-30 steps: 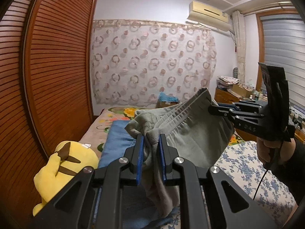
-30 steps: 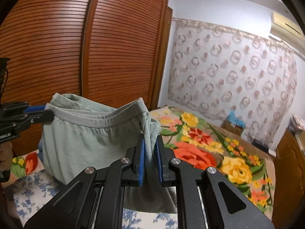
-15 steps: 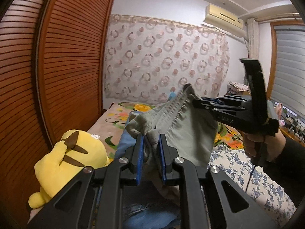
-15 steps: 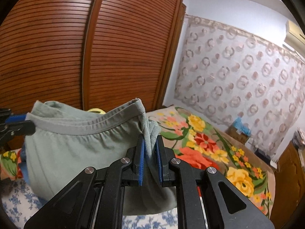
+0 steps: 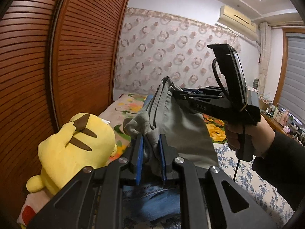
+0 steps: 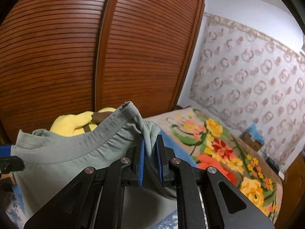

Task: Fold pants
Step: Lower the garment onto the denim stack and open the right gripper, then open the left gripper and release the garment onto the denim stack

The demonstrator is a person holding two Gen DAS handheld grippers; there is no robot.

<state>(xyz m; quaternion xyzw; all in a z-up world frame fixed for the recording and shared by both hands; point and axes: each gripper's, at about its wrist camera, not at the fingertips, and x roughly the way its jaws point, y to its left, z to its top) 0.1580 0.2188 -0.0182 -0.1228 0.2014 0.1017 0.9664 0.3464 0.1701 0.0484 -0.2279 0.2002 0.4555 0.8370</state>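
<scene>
The grey-green pants (image 5: 183, 126) hang in the air by their elastic waistband, stretched between both grippers above the bed. My left gripper (image 5: 150, 143) is shut on one bunched end of the waistband. My right gripper (image 6: 150, 143) is shut on the other end; in the left wrist view the right gripper (image 5: 176, 93) pinches the waistband at upper centre. The pants (image 6: 63, 152) sag leftward in the right wrist view toward the left gripper's fingers (image 6: 11, 164). The legs hang below, mostly hidden.
A yellow plush toy (image 5: 76, 145) lies on the bed beside the brown slatted wardrobe doors (image 6: 95, 47). Blue jeans (image 5: 152, 202) lie under the left gripper. The bed has a floral blanket (image 6: 225, 148) and a blue-flowered sheet (image 5: 253, 187). A patterned curtain (image 5: 171, 57) covers the far wall.
Both grippers have swung left toward the wardrobe and come closer together, still holding the waistband. The pants hang nearer the plush toy and lower over the bed.
</scene>
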